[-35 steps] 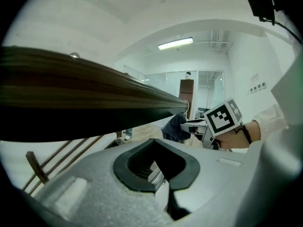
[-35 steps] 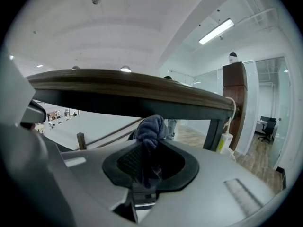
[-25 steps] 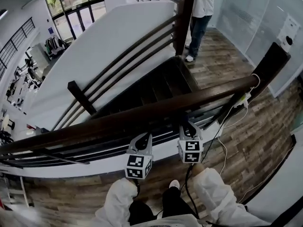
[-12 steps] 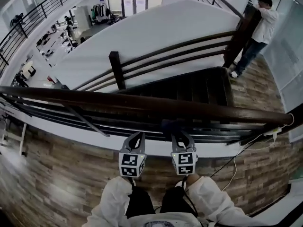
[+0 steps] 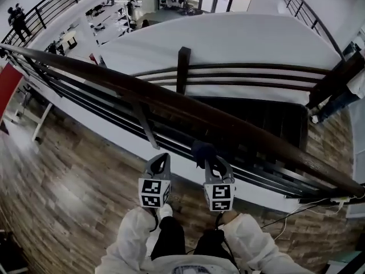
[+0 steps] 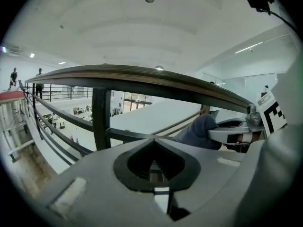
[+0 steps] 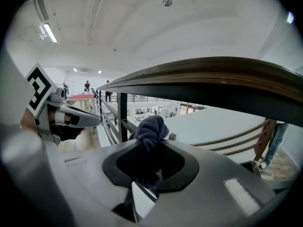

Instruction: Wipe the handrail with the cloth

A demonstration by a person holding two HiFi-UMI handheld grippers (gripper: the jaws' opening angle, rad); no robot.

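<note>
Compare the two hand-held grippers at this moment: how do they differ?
The right hand-held gripper is clamped on the dark blue cloth; the left hand-held gripper is shut on nothing. The cloth bulges out past the right one's jaws, while the left one's jaws meet bare. Both sit side by side below the handrail.

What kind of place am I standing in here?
Probably an upper landing or mezzanine in a large open-plan building. A dark wooden handrail runs along a stairwell with steps going down, a wood-plank floor is underfoot, and beyond the railing a lower hall with tables is visible.
</note>
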